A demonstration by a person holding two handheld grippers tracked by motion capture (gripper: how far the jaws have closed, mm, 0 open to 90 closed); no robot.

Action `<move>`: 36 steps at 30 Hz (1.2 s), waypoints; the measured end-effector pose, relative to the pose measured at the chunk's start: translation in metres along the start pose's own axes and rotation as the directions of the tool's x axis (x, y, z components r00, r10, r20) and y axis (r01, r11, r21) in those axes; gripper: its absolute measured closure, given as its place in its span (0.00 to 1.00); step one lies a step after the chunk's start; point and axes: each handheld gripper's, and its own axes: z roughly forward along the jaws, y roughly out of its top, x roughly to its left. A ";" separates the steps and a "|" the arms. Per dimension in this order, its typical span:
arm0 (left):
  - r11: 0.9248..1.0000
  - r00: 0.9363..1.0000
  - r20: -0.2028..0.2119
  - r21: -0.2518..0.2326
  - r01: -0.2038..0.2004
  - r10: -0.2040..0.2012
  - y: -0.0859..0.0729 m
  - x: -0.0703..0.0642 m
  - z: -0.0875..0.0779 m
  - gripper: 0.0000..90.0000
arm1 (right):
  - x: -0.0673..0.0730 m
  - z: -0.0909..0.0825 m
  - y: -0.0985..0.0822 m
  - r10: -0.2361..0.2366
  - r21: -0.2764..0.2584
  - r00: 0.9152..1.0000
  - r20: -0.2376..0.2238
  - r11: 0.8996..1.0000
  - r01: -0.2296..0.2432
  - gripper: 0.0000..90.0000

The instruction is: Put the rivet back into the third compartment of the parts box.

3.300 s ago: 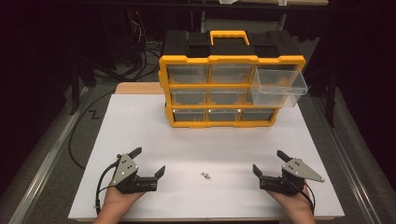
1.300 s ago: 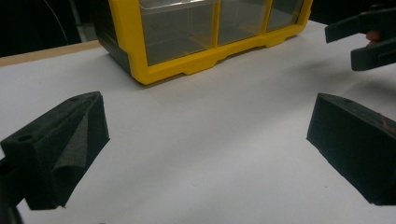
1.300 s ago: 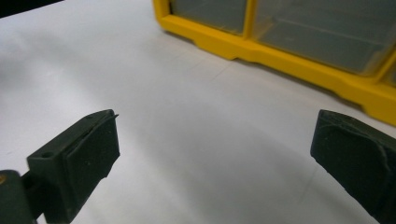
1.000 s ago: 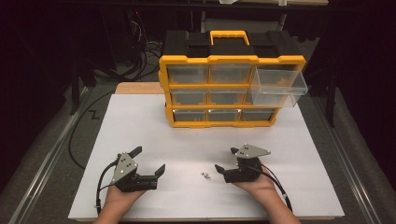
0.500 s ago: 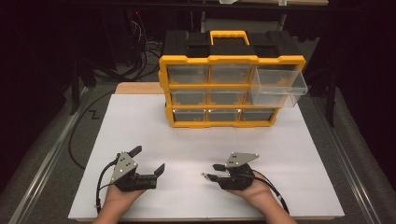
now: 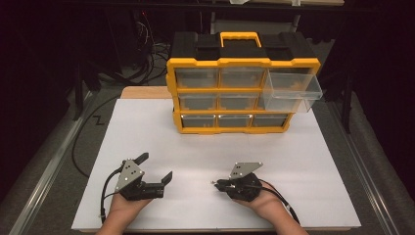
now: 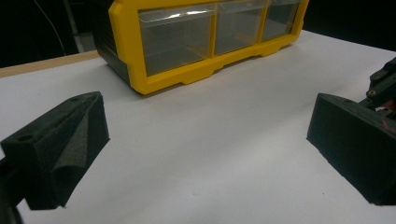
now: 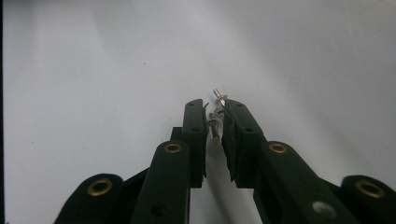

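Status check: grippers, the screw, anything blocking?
Right gripper just closed, fingers pinching the screw on the table. Left gripper open, holding nothing. Organizer far off, top right drawer pulled out; nothing blocking.

We can read no text, label, brand, number or sign, neither on the yellow-and-black plastic drawer organiser [image 6: 243, 83] at twelve o'clock nor on the white table [image 6: 147, 127].
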 end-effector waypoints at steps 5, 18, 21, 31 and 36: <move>1.000 1.000 0.006 -0.001 0.000 0.000 0.000 0.001 0.000 0.00 | -0.001 0.005 0.000 -0.010 0.022 1.000 0.001 1.000 0.010 0.91; 1.000 1.000 0.007 0.002 0.014 -0.014 0.000 0.000 0.002 0.00 | 0.005 0.001 0.002 -0.088 0.029 0.996 0.017 0.996 0.088 0.97; 1.000 1.000 0.008 0.001 0.018 -0.018 0.000 0.000 0.001 0.00 | 0.005 -0.003 0.003 -0.096 0.011 0.995 0.006 0.995 0.096 0.97; 1.000 0.999 0.021 0.006 0.028 -0.028 0.000 0.001 0.002 0.00 | -0.005 -0.025 0.002 -0.049 -0.035 0.998 0.028 0.998 0.050 0.97; 0.999 0.999 0.042 0.006 0.033 -0.033 0.000 0.001 0.001 0.00 | -0.012 -0.036 0.003 -0.052 -0.001 0.998 0.036 0.999 0.052 0.97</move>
